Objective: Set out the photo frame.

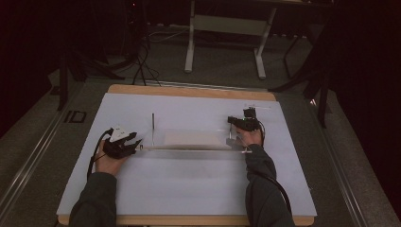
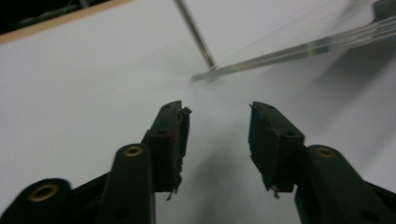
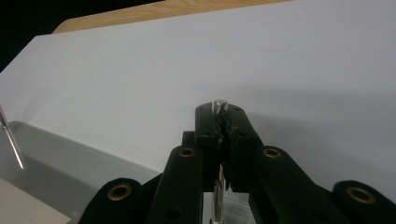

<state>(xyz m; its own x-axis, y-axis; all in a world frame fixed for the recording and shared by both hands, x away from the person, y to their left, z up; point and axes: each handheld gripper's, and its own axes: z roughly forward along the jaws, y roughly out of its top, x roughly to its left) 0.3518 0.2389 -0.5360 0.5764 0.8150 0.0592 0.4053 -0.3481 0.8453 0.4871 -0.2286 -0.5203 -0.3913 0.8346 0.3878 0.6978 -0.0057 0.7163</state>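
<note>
**Right clamped on rear post, left open beside clear tray**

High view: clear acrylic tray point(image 1: 191, 140) sits mid-table on the white sheet point(image 1: 189, 184), with two thin metal posts standing up from it, the left post point(image 1: 152, 128) at its left end and the right post point(image 1: 230, 132) at its right end. Left gripper point(image 1: 137, 143) is just beside the tray's left front corner, jaws pointing at it, nothing between them. Right gripper point(image 1: 231, 120) is at the right end, on top of the right post. Wooden table edge point(image 1: 189, 91) shows behind the sheet (table legs and cables on the floor beyond).

Left gripper view: left gripper point(image 2: 218, 122) jaws apart, bare sheet between them. Tray edge point(image 2: 299, 50) and left post point(image 2: 196, 33) lie ahead, clear of the pads, nothing in the way.

Right gripper view: right gripper point(image 3: 221, 122) jaws together, pinching the right post point(image 3: 219, 105), whose tip pokes out above the pads. Tray floor point(image 3: 79, 163) is below-left, the left post point(image 3: 11, 140) at the frame's left.

Count: one tray, two posts, two grippers.
</note>
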